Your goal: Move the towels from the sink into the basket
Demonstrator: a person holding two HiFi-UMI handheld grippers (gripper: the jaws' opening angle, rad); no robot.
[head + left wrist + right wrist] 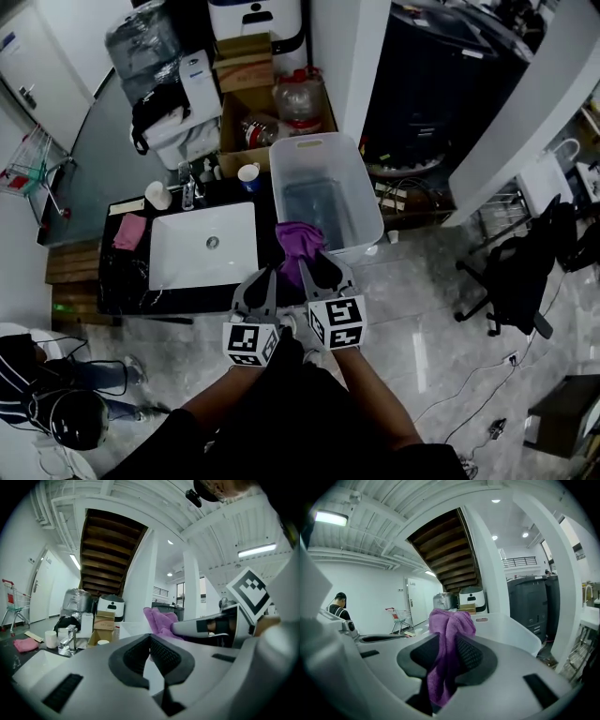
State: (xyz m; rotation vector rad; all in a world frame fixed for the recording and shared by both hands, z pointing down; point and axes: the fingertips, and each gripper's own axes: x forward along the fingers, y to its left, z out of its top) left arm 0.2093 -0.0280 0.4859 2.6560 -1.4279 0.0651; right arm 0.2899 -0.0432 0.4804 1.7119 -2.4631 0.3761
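Note:
A purple towel (298, 240) hangs bunched from my right gripper (319, 261), which is shut on it at the near rim of the white plastic basket (361, 187). In the right gripper view the towel (450, 620) is pinched between the pads of the right gripper (449, 641), with the basket (506, 625) just beyond. My left gripper (262, 274) is beside it, over the counter's front edge; in its own view the left gripper (150, 639) is shut on nothing. The white sink (187, 253) holds no towel. A pink towel (129, 231) lies on the black counter left of the sink.
A faucet (187, 192) and two cups (157, 195) stand behind the sink. Cardboard boxes (244, 61) and bottles are stacked behind the basket. A shopping cart (28, 159) is far left, a seated person (47, 394) near left, an office chair (520, 272) to the right.

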